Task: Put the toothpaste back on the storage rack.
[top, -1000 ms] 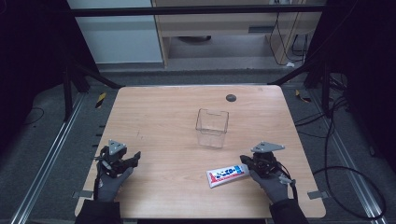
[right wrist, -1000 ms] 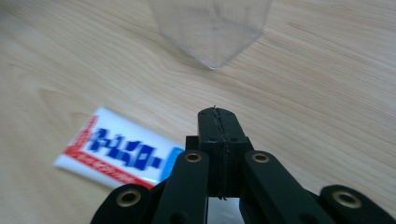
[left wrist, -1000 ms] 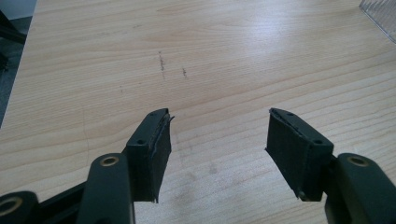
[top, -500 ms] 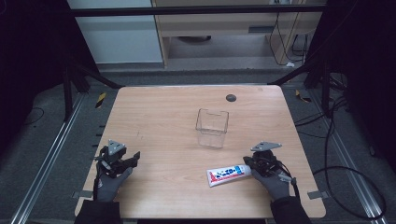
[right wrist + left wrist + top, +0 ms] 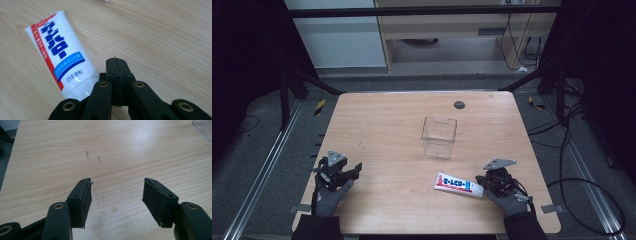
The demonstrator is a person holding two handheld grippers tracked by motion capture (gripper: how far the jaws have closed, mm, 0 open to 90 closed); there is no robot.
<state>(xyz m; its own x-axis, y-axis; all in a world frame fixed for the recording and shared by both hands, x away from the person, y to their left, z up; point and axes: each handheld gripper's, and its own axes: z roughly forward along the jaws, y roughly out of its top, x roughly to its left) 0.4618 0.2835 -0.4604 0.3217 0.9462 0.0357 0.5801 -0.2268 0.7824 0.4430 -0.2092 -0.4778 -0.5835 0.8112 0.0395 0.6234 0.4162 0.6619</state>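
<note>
1. While the right tongs (image 5: 486,181) rest at the near right of the table (image 5: 387,125), the tube (image 5: 458,184) lies flat just to their left, its cap end beside their tip.
2. Seen from the right gripper view, the right tongs (image 5: 117,65) have their jaws pressed together with nothing between them, and the tube (image 5: 60,55) lies alongside on their left, its white cap next to the jaw links; whether it touches them I cannot tell.
3. Its long axis runs left to right across the table, slightly slanted: the cap points right and a little nearer, toward the right tongs, and the flat crimped end points left.
4. On the near left, the left tongs (image 5: 352,169) sit well apart from the tube; in the left gripper view their jaws (image 5: 116,195) stand wide apart over bare wood.
5. A clear box (image 5: 439,136) stands upright at the middle of the table, farther off than the tube and apart from it.
6. A small dark round spot (image 5: 459,104) sits near the far edge, beyond the box.
7. Bare wood lies between the tube and the box.
</note>
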